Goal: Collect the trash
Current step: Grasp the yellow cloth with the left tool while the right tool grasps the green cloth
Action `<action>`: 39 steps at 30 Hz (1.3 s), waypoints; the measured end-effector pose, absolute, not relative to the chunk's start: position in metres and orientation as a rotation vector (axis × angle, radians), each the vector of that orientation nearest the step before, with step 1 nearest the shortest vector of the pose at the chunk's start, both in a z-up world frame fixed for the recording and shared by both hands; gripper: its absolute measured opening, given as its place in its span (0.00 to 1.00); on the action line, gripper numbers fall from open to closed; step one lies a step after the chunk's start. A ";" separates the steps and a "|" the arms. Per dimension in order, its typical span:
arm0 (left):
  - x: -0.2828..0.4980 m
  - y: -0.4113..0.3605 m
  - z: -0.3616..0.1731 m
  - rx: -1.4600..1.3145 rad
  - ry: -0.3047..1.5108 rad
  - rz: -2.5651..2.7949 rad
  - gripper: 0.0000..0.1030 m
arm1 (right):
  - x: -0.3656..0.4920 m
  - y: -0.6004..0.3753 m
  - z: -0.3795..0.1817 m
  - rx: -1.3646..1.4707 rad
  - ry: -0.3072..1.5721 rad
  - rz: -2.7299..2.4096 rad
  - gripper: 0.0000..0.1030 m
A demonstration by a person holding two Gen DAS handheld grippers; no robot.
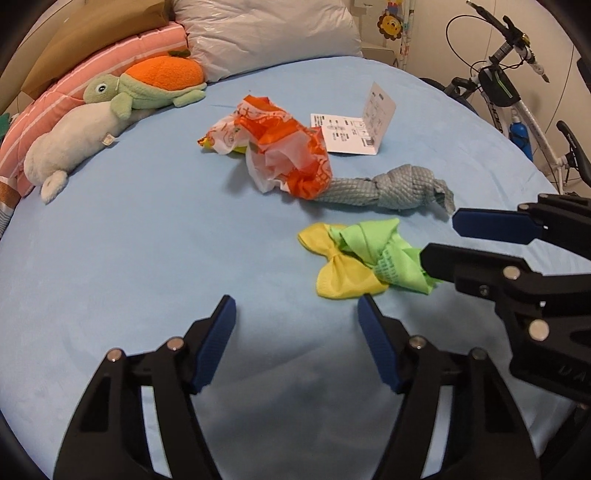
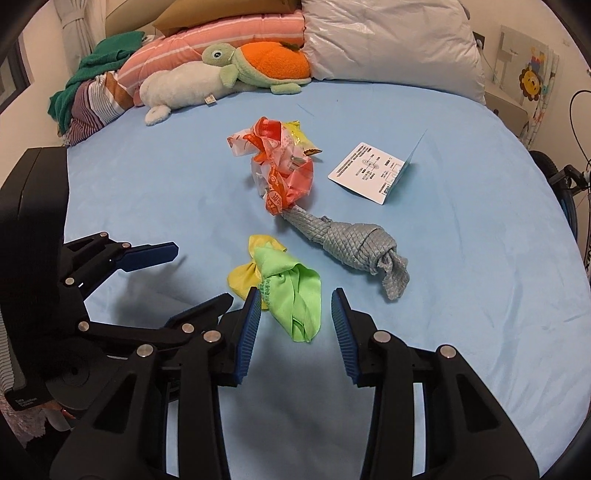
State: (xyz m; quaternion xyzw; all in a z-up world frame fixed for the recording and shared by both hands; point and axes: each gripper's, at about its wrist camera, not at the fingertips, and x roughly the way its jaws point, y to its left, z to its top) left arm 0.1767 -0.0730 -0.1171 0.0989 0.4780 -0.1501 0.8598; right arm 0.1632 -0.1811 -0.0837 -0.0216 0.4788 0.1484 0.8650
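A green and yellow cloth bundle (image 2: 295, 295) (image 1: 373, 254) lies on the blue bed sheet (image 2: 147, 184). My right gripper (image 2: 295, 297) (image 1: 439, 240) is open with the bundle's near green end between its fingers; the left pad is at the cloth's edge and the right pad stands clear of it. Beyond the bundle lie a knotted grey cloth (image 2: 351, 243) (image 1: 391, 188), a crumpled orange and white plastic wrapper (image 2: 280, 166) (image 1: 280, 147) and a folded printed leaflet (image 2: 373, 170) (image 1: 354, 129). My left gripper (image 1: 295, 306) (image 2: 199, 275) hovers open over bare sheet left of the bundle, holding nothing.
Plush toys (image 2: 221, 74) (image 1: 110, 110), striped pink pillows (image 2: 236, 33) and a white pillow (image 1: 266, 33) line the head of the bed. Folded clothes (image 2: 92, 92) are piled at the far left. A bicycle (image 1: 524, 99) stands beside the bed's right edge.
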 end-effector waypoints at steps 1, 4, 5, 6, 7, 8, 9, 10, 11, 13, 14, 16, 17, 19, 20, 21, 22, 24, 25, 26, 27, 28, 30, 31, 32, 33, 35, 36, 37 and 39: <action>0.179 -0.072 -0.120 0.204 1.010 -0.318 0.64 | 0.166 -0.182 -0.087 -0.034 1.014 0.319 0.37; 0.185 -0.071 -0.126 0.191 1.012 -0.334 0.63 | 0.171 -0.182 -0.095 -0.028 1.039 0.327 0.37; 0.187 -0.072 -0.127 0.192 1.005 -0.339 0.63 | 0.173 -0.182 -0.097 -0.028 1.045 0.328 0.37; 0.189 -0.073 -0.127 0.194 0.996 -0.346 0.63 | 0.174 -0.182 -0.100 -0.028 1.052 0.331 0.37; 0.190 -0.073 -0.127 0.199 0.991 -0.350 0.63 | 0.176 -0.182 -0.102 -0.027 1.059 0.335 0.35; 0.190 -0.074 -0.128 0.205 0.984 -0.354 0.63 | 0.177 -0.182 -0.104 -0.022 1.065 0.340 0.34; 0.190 -0.075 -0.129 0.209 0.976 -0.356 0.63 | 0.178 -0.182 -0.105 -0.019 1.071 0.344 0.33; 0.190 -0.076 -0.130 0.215 0.971 -0.359 0.63 | 0.179 -0.182 -0.107 -0.017 1.077 0.351 0.32; 0.189 -0.077 -0.130 0.222 0.964 -0.362 0.63 | 0.180 -0.182 -0.108 -0.013 1.082 0.356 0.31; 0.190 -0.078 -0.131 0.232 0.953 -0.370 0.63 | 0.181 -0.182 -0.111 0.005 1.098 0.375 0.28; 0.191 -0.079 -0.131 0.236 0.946 -0.376 0.62 | 0.182 -0.182 -0.112 0.011 1.104 0.383 0.26; 0.191 -0.082 -0.131 0.250 0.930 -0.390 0.55 | 0.183 -0.181 -0.112 0.018 1.109 0.399 0.19; 0.192 -0.084 -0.131 0.256 0.924 -0.399 0.51 | 0.183 -0.180 -0.113 0.021 1.113 0.410 0.15; 0.191 -0.087 -0.131 0.255 0.921 -0.432 0.36 | 0.182 -0.179 -0.112 0.014 1.116 0.421 0.11; 0.191 -0.088 -0.131 0.245 0.926 -0.457 0.25 | 0.182 -0.178 -0.111 0.013 1.118 0.424 0.10; 0.191 -0.089 -0.131 0.237 0.931 -0.476 0.17 | 0.181 -0.178 -0.110 0.012 1.116 0.427 0.09; 0.189 -0.091 -0.131 0.246 0.925 -0.477 0.14 | 0.181 -0.177 -0.109 0.009 1.114 0.429 0.09; 0.187 -0.095 -0.130 0.272 0.914 -0.482 0.09 | 0.181 -0.175 -0.106 0.009 1.107 0.431 0.08; 0.186 -0.096 -0.130 0.281 0.910 -0.480 0.06 | 0.181 -0.175 -0.104 0.011 1.103 0.433 0.07; 0.185 -0.097 -0.130 0.284 0.907 -0.481 0.05 | 0.181 -0.176 -0.103 0.013 1.098 0.434 0.07; 0.186 -0.096 -0.129 0.281 0.907 -0.482 0.03 | 0.181 -0.176 -0.101 0.016 1.095 0.435 0.07; 0.186 -0.096 -0.129 0.275 0.909 -0.481 0.02 | 0.181 -0.176 -0.100 0.017 1.091 0.435 0.07; 0.187 -0.093 -0.127 0.264 0.910 -0.482 0.02 | 0.180 -0.177 -0.096 0.020 1.082 0.433 0.07; 0.187 -0.092 -0.126 0.259 0.909 -0.481 0.02 | 0.180 -0.178 -0.094 0.022 1.076 0.432 0.07; 0.187 -0.092 -0.124 0.258 0.907 -0.479 0.02 | 0.180 -0.178 -0.092 0.022 1.071 0.430 0.07; 0.186 -0.091 -0.122 0.256 0.902 -0.478 0.01 | 0.180 -0.179 -0.090 0.023 1.067 0.427 0.07; 0.185 -0.090 -0.118 0.250 0.894 -0.475 0.01 | 0.179 -0.182 -0.086 0.027 1.058 0.417 0.07; 0.184 -0.090 -0.115 0.246 0.889 -0.473 0.01 | 0.179 -0.183 -0.084 0.029 1.054 0.413 0.07; 0.183 -0.089 -0.113 0.245 0.884 -0.472 0.01 | 0.178 -0.185 -0.082 0.033 1.050 0.406 0.07; 0.181 -0.088 -0.109 0.241 0.877 -0.466 0.01 | 0.177 -0.188 -0.079 0.038 1.041 0.394 0.07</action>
